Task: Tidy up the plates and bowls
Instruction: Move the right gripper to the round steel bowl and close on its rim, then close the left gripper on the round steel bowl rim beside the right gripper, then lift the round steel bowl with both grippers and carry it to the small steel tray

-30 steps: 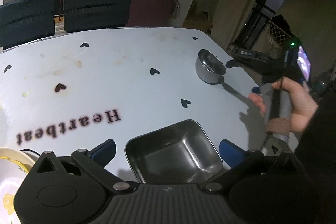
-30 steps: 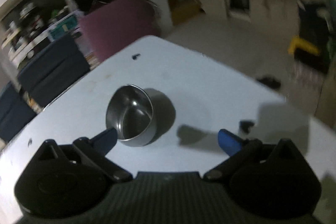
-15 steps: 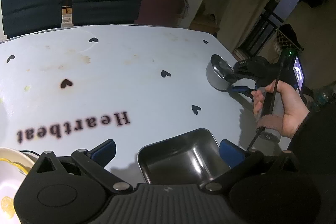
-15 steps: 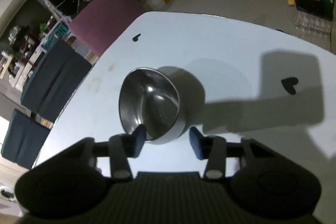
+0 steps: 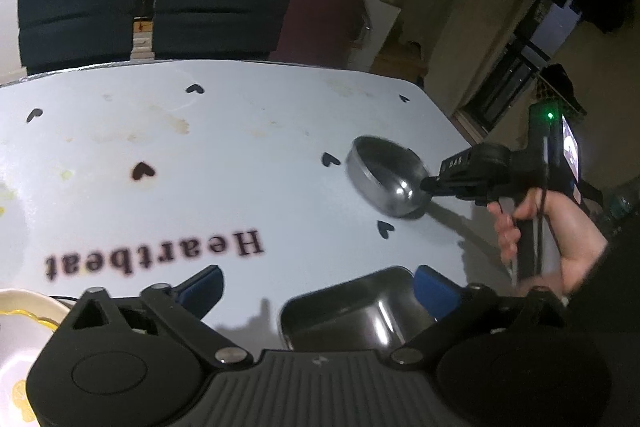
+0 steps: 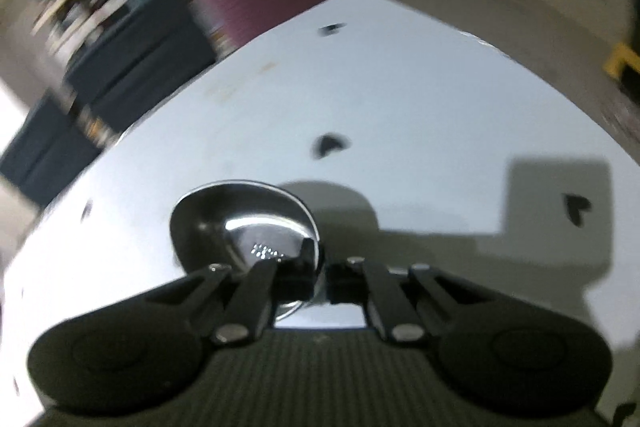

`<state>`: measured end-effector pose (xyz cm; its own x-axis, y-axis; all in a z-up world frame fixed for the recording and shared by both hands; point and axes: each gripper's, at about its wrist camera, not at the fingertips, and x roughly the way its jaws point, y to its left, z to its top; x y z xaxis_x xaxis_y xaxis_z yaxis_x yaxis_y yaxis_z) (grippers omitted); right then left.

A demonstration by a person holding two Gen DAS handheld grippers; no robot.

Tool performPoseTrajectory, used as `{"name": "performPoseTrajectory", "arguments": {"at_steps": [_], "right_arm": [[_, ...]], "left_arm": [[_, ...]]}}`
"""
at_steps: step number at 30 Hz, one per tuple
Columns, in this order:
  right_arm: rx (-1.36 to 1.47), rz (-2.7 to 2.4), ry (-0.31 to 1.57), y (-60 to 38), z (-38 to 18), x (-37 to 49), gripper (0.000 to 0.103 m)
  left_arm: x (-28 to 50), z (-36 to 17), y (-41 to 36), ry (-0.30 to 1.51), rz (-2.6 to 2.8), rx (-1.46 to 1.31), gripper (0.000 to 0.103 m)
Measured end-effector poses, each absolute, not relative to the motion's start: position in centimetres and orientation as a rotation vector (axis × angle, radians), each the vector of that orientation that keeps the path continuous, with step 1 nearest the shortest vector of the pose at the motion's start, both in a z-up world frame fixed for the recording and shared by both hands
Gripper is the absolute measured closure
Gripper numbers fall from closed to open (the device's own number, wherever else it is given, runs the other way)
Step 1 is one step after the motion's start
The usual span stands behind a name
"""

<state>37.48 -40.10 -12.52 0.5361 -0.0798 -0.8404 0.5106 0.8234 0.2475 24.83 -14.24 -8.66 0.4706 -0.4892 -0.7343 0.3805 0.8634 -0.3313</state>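
A small round steel bowl (image 5: 386,181) is tilted above the white table (image 5: 240,147), held by its near rim. My right gripper (image 6: 318,277) is shut on that rim, one finger inside the bowl (image 6: 244,223) and one outside; it also shows in the left wrist view (image 5: 430,185). A square steel dish (image 5: 360,311) sits at the near edge under my left gripper (image 5: 318,287), which is open, its right fingertip over the dish's right rim. A white and yellow plate (image 5: 24,339) lies at the lower left.
The table carries black heart marks and the word "Heartbeat" (image 5: 156,255). Dark blue chairs (image 5: 152,15) and a maroon seat (image 5: 324,15) stand behind its far edge. The table's right edge drops to the floor.
My right gripper closed on the round bowl's rim and lifted and tilted it toward the table's middle. My left gripper stayed open and shifted left relative to the square dish.
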Motion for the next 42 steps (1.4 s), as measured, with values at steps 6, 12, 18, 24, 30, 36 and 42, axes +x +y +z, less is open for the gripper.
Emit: {"name": "performPoseTrajectory", "arguments": {"at_steps": [6, 12, 18, 24, 30, 36, 42], "right_arm": [[0.344, -0.174, 1.026, -34.7, -12.6, 38.9, 0.099], [0.164, 0.046, 1.048, -28.8, -12.6, 39.5, 0.099], [0.115, 0.102, 1.051, -26.0, -12.3, 39.4, 0.089], [0.163, 0.05, 1.116, -26.0, -12.0, 39.4, 0.081], [0.221, 0.032, 1.146, -26.3, -12.3, 38.4, 0.07], [0.259, 0.055, 1.155, -26.5, -12.9, 38.6, 0.09], [0.278, 0.051, 1.116, -27.3, -12.7, 38.4, 0.095]], "left_arm": [[26.8, -9.0, -12.8, 0.922, -0.467, -0.162, 0.02], [29.5, -10.0, -11.2, 0.938, -0.413, -0.183, 0.036], [32.1, -12.3, -9.6, 0.999, -0.361, -0.223, 0.057], [33.1, -13.5, -9.5, 1.022, -0.376, -0.29, 0.068], [33.7, -13.8, -11.1, 1.031, -0.389, -0.275, 0.068], [34.3, -14.9, -11.9, 1.069, -0.368, -0.245, 0.073], [34.1, -14.8, -12.1, 1.062, -0.372, -0.253, 0.092]]}}
